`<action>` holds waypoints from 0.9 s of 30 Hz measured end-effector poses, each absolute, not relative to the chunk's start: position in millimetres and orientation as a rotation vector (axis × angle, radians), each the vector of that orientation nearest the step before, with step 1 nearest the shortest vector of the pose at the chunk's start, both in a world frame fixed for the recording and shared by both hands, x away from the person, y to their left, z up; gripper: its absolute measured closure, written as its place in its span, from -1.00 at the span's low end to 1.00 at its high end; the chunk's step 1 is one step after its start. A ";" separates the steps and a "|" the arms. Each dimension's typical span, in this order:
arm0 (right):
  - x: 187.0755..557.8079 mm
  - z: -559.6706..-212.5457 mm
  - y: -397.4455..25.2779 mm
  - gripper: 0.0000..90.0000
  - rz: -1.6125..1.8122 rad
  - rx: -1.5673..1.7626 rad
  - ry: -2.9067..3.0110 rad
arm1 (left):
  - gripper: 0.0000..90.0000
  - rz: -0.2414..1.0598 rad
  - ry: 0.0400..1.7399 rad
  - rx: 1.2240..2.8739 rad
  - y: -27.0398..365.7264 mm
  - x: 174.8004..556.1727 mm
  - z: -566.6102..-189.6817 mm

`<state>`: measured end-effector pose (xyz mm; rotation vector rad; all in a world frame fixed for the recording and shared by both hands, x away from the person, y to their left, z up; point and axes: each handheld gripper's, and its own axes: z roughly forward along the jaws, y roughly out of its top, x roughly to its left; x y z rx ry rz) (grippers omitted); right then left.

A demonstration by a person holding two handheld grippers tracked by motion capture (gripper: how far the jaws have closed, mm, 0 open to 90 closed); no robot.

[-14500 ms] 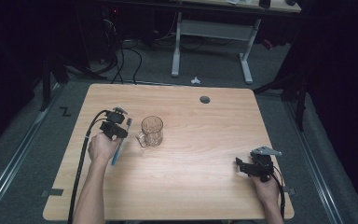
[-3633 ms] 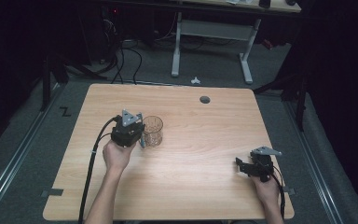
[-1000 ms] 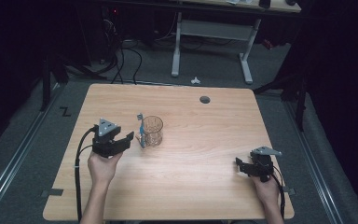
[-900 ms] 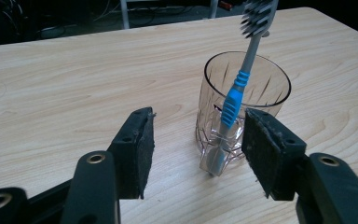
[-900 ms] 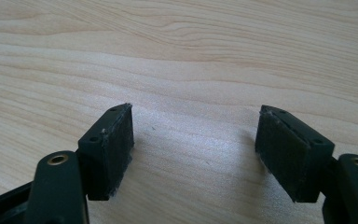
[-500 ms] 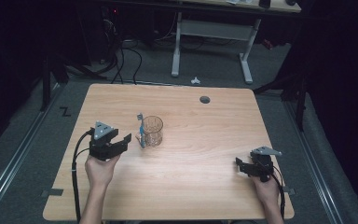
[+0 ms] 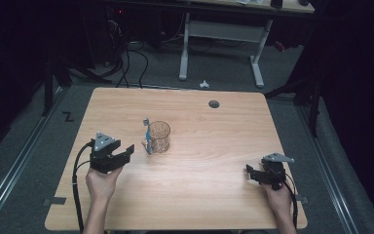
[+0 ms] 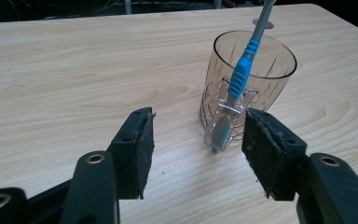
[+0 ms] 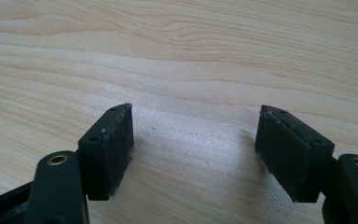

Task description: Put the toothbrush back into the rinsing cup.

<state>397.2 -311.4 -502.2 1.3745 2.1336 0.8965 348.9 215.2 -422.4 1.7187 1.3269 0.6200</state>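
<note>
left gripper view looks straight along two black jaws standing wide apart with nothing between them, and just beyond them sits the glass mug [image 8: 247, 88] on the table [image 8: 74, 70]. the toothbrush [image 8: 240, 79] is threaded down through the mug's handle loop, on the outside of the wall, its lower end reaching the wood and its grey stem leaning up past the rim, so it reads as parked beside the mug's wall, not dropped inside. high view puts the left gripper [image 7: 126, 152] just left of the mug [image 7: 159, 137], a clear gap between them, the toothbrush [image 7: 147, 136] on the mug's near-left side. judging by that, the placing step looks finished and the release is the step in hand. the next move probably calls for a clean draw-back away from the mug, jaws kept apart so neither pad clips the stem or tips the glass.

well right of the mug and nearer the front edge, the right gripper [image 7: 252, 175] rests low over bare wood, its jaws spread too, empty.

the table [image 7: 224, 146] is pale wood grain with a small round grommet hole [image 7: 214, 104] behind the mug to the right. beyond it the room is dark: grey floor [image 7: 224, 78], a tangle of cables [image 7: 126, 58], a white desk frame [image 7: 221, 44].
</note>
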 end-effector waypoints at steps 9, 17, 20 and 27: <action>397.2 -502.2 -311.3 -0.37 0.897 1.376 2.133 | -0.03 0.605 1.342 1.724 216.2 345.8 -430.4; 397.2 -502.2 -311.4 -0.37 0.896 1.375 2.134 | -0.03 0.589 1.360 1.718 218.9 343.3 -436.6; 397.2 -502.2 -311.3 -0.37 0.897 1.376 2.133 | -0.03 0.584 1.371 1.717 219.9 342.6 -439.4; 397.2 -502.2 -311.4 -0.37 0.896 1.375 2.134 | -0.04 0.569 1.390 1.723 222.4 341.5 -445.8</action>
